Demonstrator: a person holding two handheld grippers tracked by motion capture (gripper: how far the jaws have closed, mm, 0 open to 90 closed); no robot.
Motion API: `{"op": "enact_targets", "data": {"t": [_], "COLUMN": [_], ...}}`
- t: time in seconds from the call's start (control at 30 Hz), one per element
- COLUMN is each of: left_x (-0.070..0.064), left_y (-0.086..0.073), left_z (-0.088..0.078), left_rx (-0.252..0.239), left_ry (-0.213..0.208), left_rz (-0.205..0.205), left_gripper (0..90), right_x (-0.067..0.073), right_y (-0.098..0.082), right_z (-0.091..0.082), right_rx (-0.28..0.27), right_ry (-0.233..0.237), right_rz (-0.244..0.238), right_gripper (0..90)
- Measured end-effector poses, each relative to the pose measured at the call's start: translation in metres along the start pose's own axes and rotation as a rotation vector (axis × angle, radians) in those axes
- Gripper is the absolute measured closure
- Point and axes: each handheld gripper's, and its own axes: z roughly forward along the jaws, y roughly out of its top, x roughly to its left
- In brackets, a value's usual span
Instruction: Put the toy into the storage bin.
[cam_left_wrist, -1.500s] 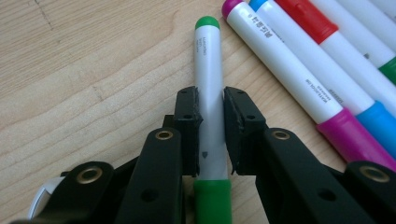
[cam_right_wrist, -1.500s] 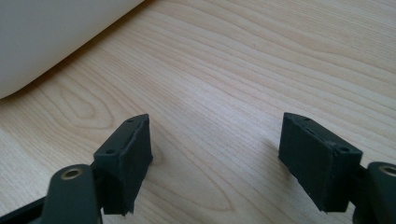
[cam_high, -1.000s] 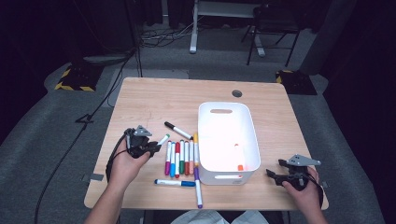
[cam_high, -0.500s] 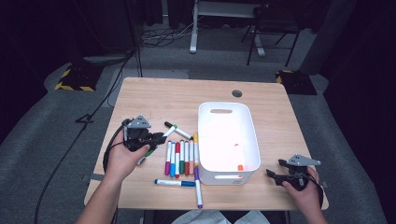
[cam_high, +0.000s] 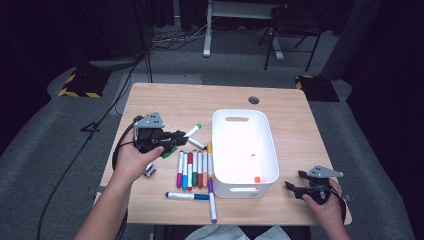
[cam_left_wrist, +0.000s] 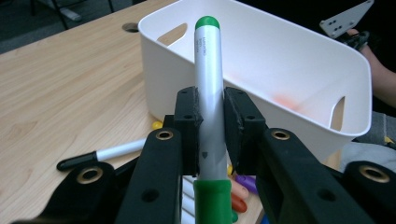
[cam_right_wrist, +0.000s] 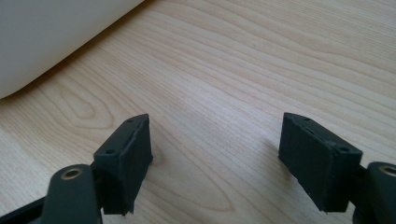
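- A white-barrelled marker with a green cap (cam_left_wrist: 208, 93) is being pinched at mid-barrel between the two black jaws of the left gripper (cam_left_wrist: 208, 122), with the capped tip pointing away from the gripper's camera.
- Small grey print is being shown along the marker's barrel, too fine to be read; a tiny dark mark is sitting lower on the barrel, and a wider green section is being seen at the near end.
- In the high view, the marker (cam_high: 190, 132) is being held clear of the light wooden table (cam_high: 170, 102), left of the white rectangular plastic bin (cam_high: 243, 177), above a row of coloured markers (cam_high: 194, 169) lying side by side.
- An orange marker (cam_high: 254, 167) is lying inside the bin.
- The right gripper (cam_right_wrist: 215, 154) is being kept with its black jaws spread wide and nothing between them, low over bare wood beside the bin's corner.
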Motion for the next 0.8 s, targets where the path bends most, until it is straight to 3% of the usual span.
{"op": "enact_targets", "data": {"t": [0.23,0.37,0.8], "left_x": [-0.008,-0.016,-0.033], "left_y": [0.015,0.028,0.060], "left_z": [0.012,0.027,0.068], "left_rx": [0.008,0.013,0.017], "left_ry": [-0.040,-0.076,-0.128], "left_rz": [0.042,0.062,0.132], "left_gripper": [76.2,76.2,76.1], "right_x": [0.000,0.000,0.000], "right_y": [0.000,0.000,0.000], "right_z": [0.000,0.000,0.000], "right_rx": [0.000,0.000,0.000], "right_ry": [0.000,0.000,-0.001], "right_rz": [0.000,0.000,-0.001], "right_gripper": [25.7,25.7,25.7]}}
